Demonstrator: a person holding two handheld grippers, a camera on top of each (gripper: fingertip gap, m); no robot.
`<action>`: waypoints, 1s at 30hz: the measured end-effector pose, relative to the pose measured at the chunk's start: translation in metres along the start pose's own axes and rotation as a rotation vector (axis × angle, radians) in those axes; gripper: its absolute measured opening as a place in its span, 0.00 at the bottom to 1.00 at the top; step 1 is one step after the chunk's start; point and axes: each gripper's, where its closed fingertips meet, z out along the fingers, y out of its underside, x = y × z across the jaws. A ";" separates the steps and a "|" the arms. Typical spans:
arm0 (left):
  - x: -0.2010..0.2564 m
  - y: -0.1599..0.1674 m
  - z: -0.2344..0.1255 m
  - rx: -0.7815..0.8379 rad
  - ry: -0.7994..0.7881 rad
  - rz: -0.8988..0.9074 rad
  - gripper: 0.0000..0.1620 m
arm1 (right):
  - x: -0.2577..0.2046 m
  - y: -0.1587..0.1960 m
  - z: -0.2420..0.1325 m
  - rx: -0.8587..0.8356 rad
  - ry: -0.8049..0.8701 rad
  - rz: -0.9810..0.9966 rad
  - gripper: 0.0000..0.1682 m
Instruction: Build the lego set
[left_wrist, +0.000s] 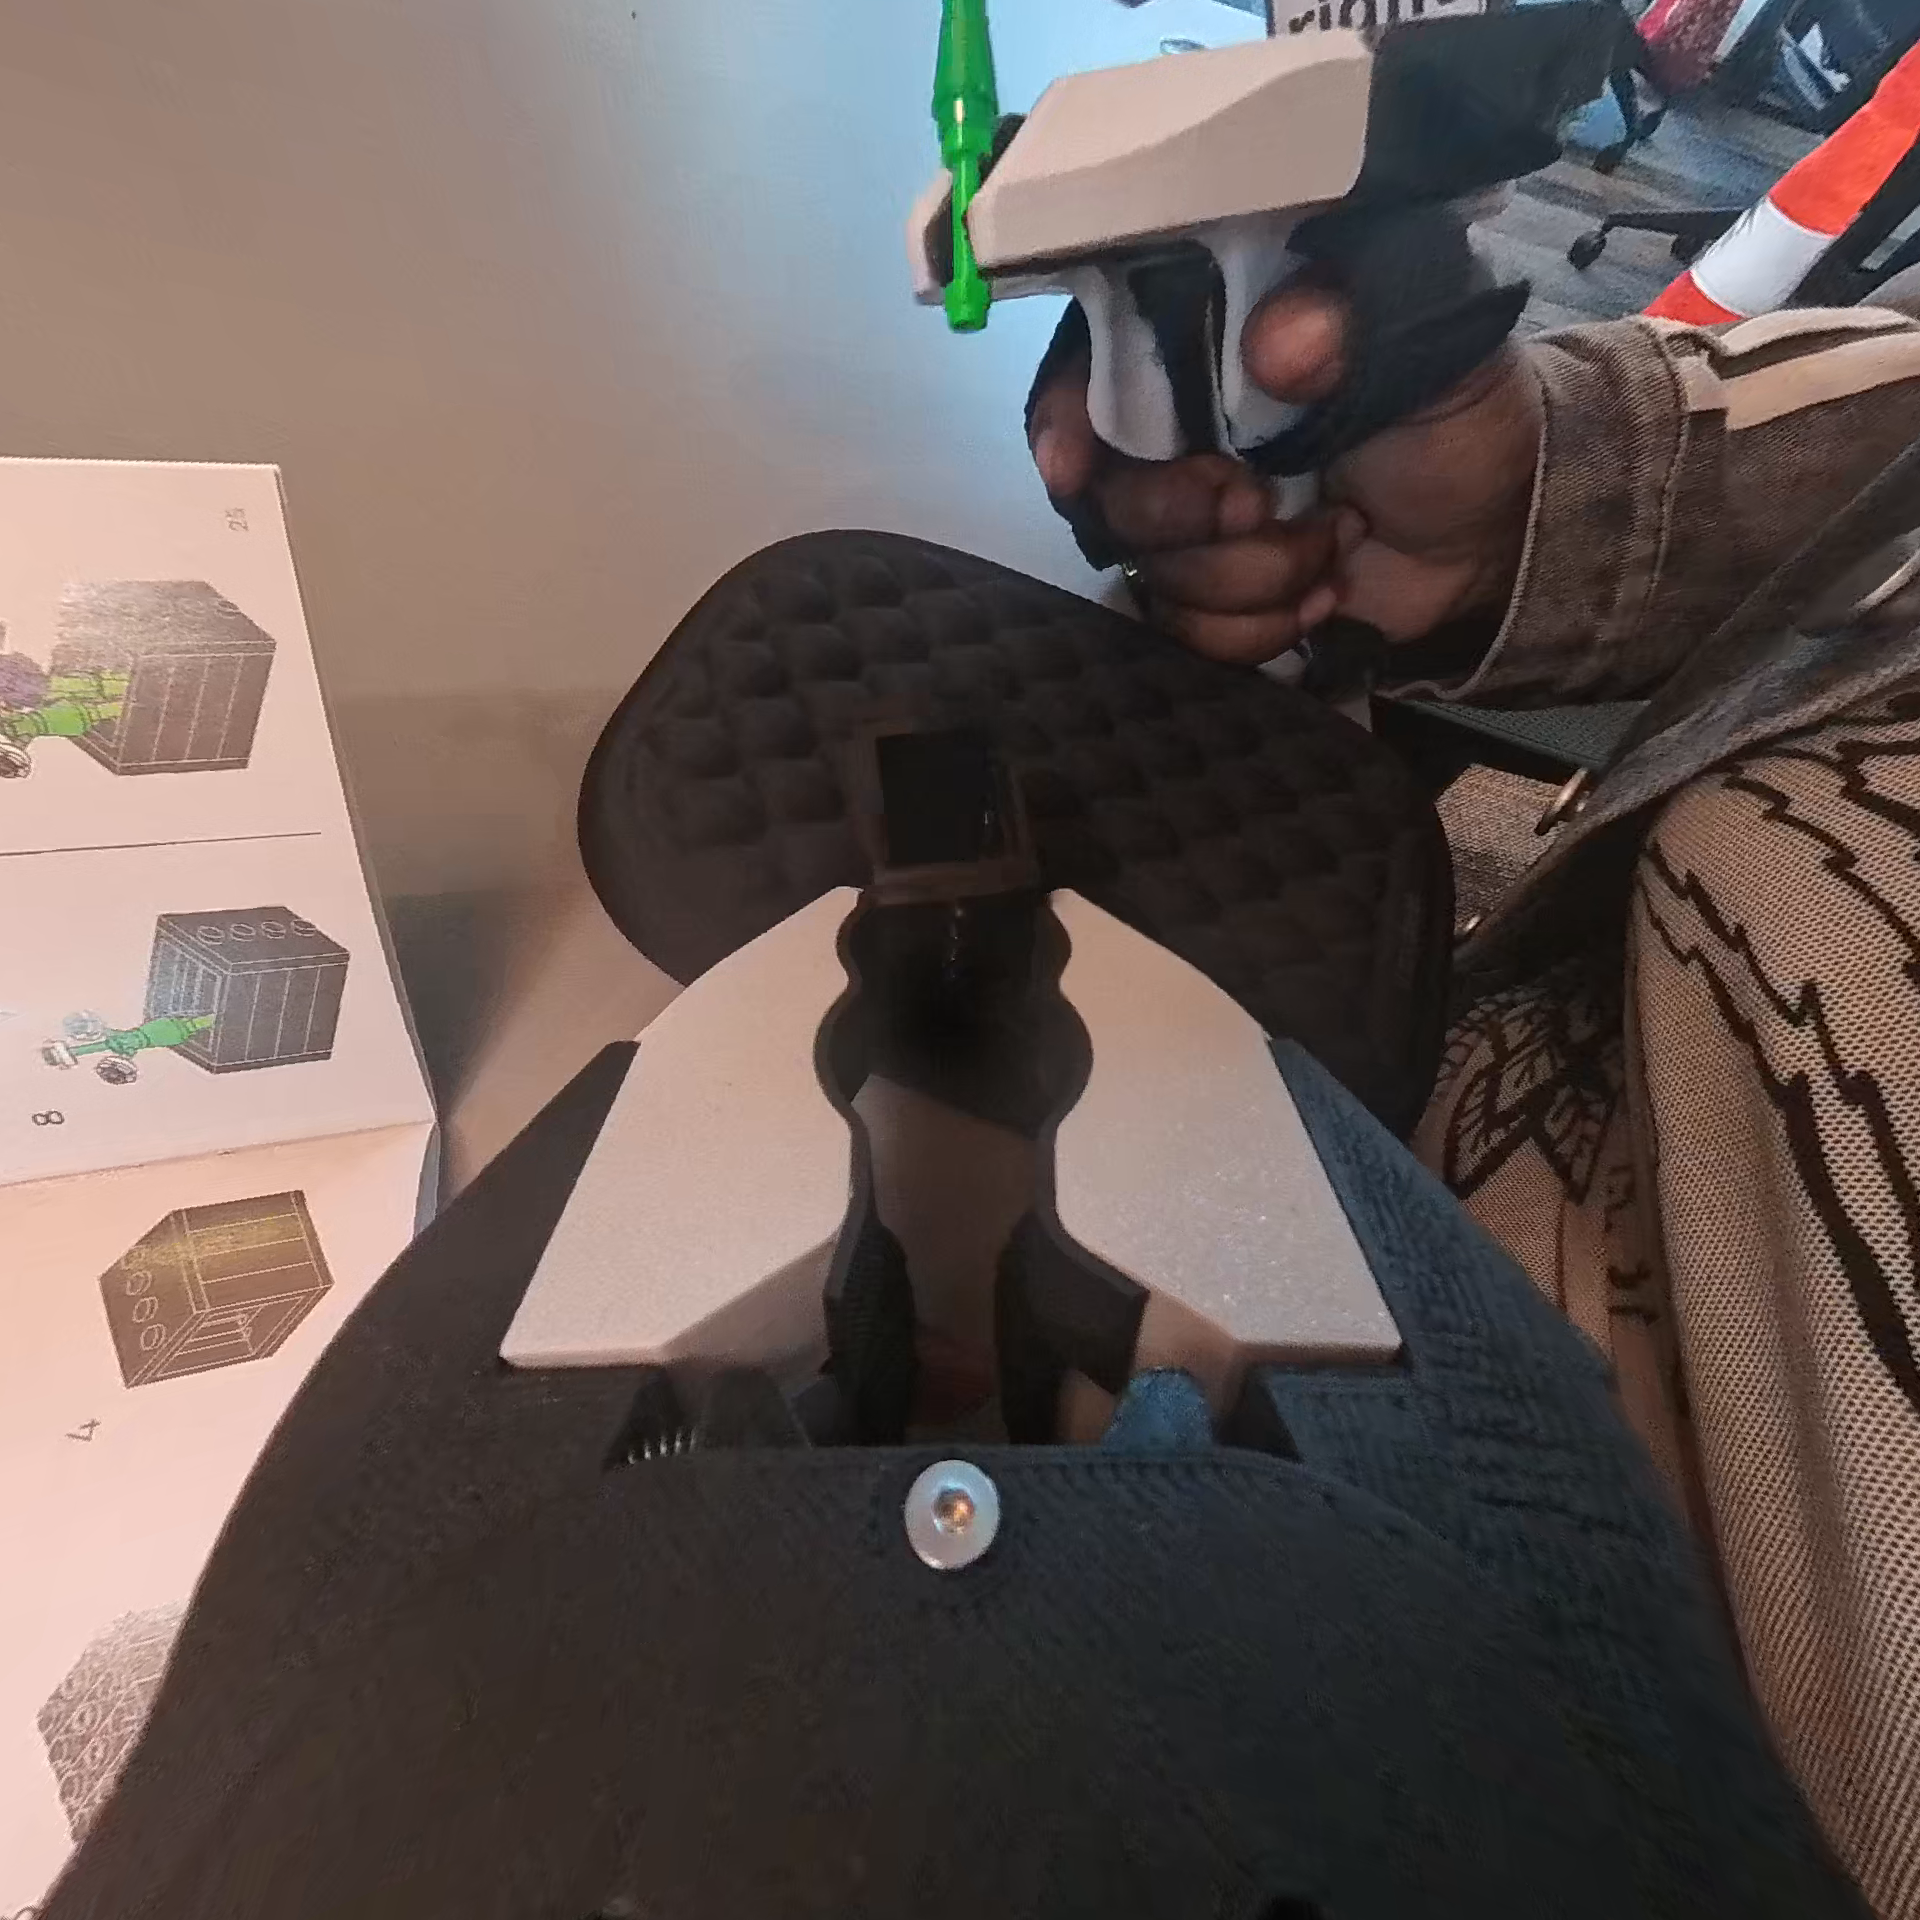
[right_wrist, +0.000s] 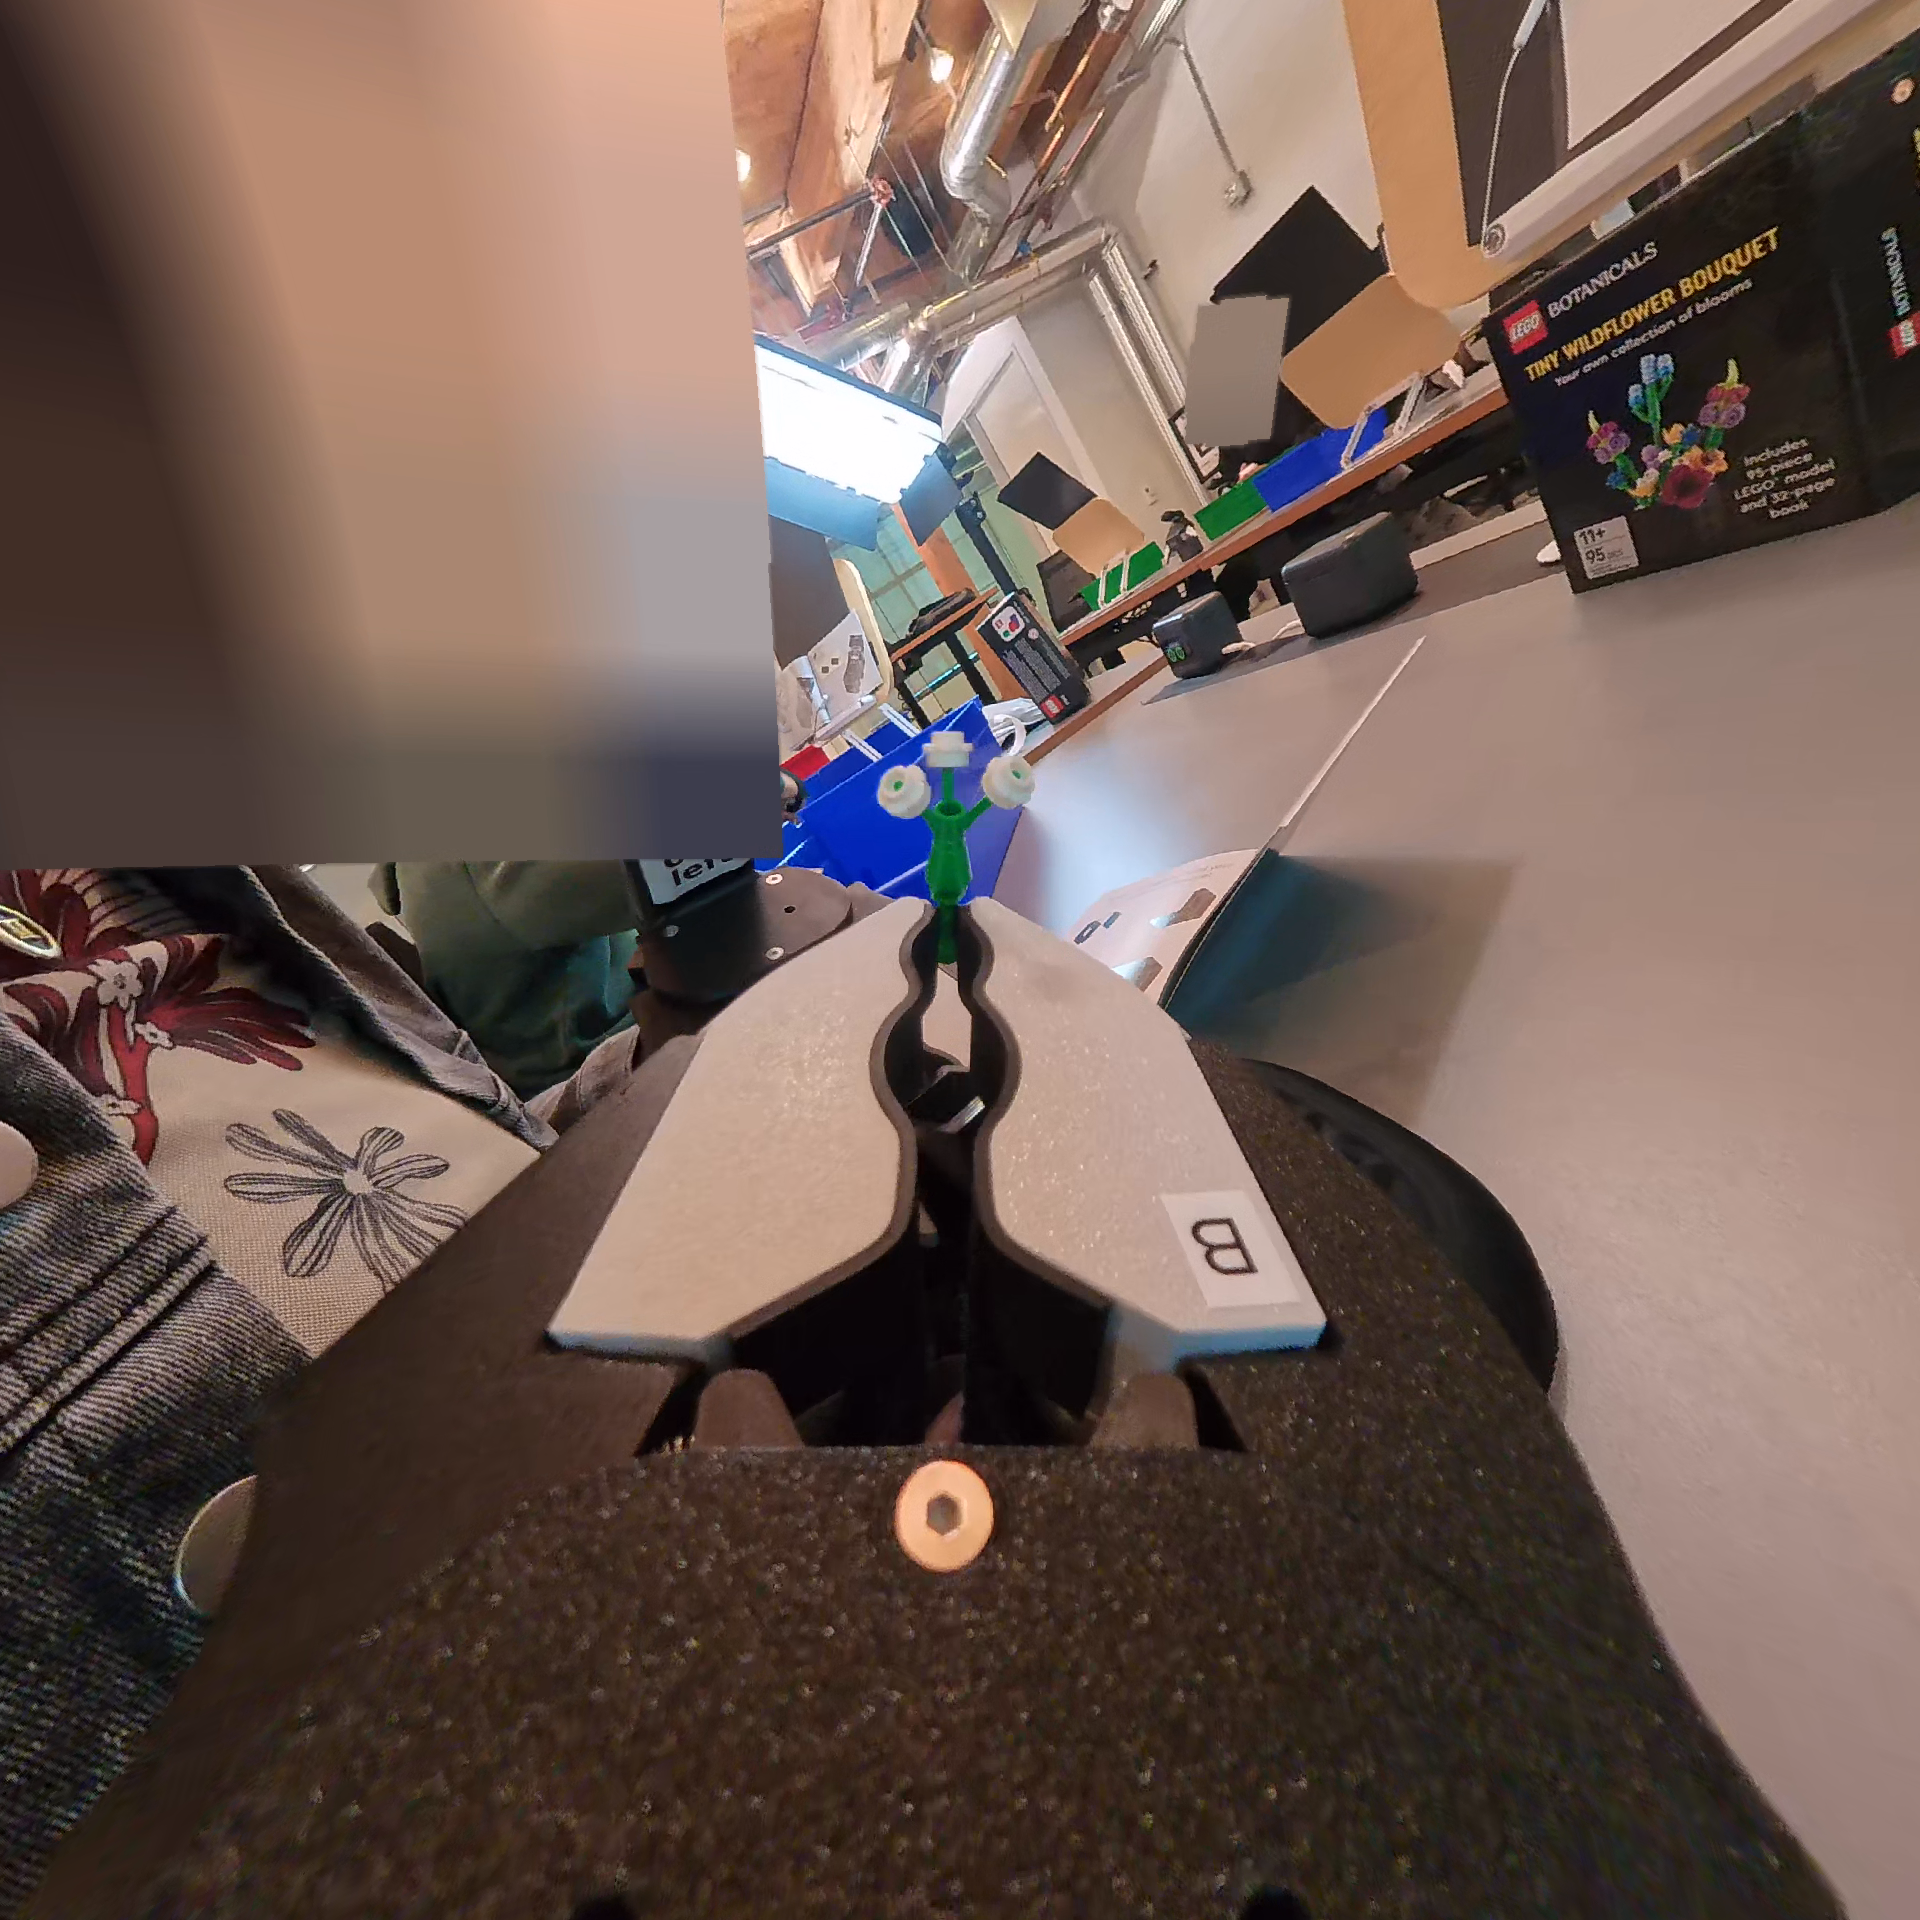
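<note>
On grey table (right_wrist: 1558, 935) w/ set box (right_wrist: 1704, 416): right fingers (right_wrist: 948, 914) pinch green stem (right_wrist: 948, 842), left fingers (left_wrist: 951, 894) grip black brick (left_wrist: 940, 821).

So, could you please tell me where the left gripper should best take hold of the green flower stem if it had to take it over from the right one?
Probably the bare lower end of the green flower stem, coming from below. The right gripper pinches its middle, and the white blossoms crowd the forked end. The left gripper would first have to release the dark brick.

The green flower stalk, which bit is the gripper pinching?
The right gripper pinches the green plastic flower stalk low on its stem; three white blossoms stick out above.
</note>
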 end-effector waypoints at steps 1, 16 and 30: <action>0.001 0.000 0.000 0.001 0.004 0.005 0.19 | 0.000 0.000 0.000 -0.003 0.003 -0.001 0.02; -0.031 -0.033 -0.048 0.142 -0.091 0.085 0.33 | -0.004 -0.022 0.031 -0.097 0.037 -0.169 0.01; -0.123 0.011 -0.052 -0.128 -0.299 0.002 0.27 | 0.029 0.010 0.055 -0.279 0.158 -0.273 0.02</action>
